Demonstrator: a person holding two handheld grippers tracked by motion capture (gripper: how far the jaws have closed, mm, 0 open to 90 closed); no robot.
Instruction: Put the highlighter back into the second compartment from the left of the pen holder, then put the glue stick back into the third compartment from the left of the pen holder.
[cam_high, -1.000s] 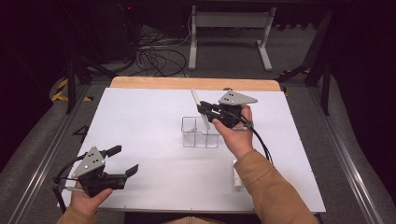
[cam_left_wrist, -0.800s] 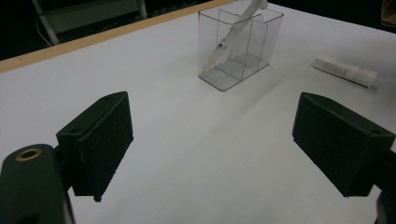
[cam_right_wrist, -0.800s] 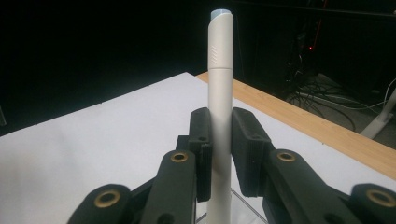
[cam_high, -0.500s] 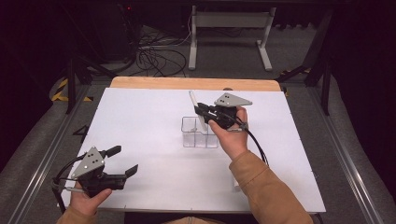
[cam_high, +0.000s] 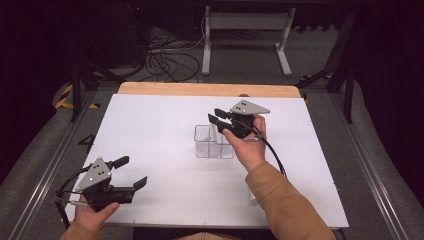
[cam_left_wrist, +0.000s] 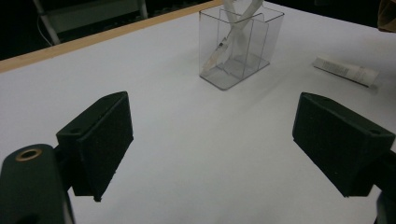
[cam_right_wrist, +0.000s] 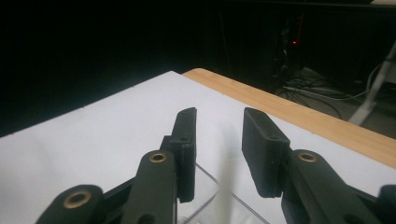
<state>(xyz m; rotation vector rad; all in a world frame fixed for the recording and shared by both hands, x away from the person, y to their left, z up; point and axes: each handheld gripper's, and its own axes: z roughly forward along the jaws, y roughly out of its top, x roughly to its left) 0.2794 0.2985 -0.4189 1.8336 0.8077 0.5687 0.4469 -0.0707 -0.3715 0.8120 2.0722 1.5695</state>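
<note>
A clear plastic organiser (cam_high: 214, 143) with several compartments stands mid-table. In the left gripper view the organiser (cam_left_wrist: 240, 46) holds two white sticks (cam_left_wrist: 233, 28) that lean across each other. My right gripper (cam_high: 215, 116) hovers just over its top. Its jaws have just been opening and now stand apart. In the right gripper view, a blurred white stick (cam_right_wrist: 227, 186) hangs low in the gap of the right gripper (cam_right_wrist: 217, 114), and no pad presses on it. My left gripper (cam_high: 132, 171) rests near the table's front left corner, open, with bare table between the jaws of the left gripper (cam_left_wrist: 219, 140).
The white table (cam_high: 150, 130) has a wooden strip (cam_high: 200, 89) along its far edge. A small white packet (cam_left_wrist: 345, 71) lies flat on the table beside the organiser. Cables and a metal stand (cam_high: 245, 30) sit on the floor beyond the table.
The white stick that stood up out of my right gripper has gone down into the organiser, and the right jaws have parted. The left hand has kept still.
</note>
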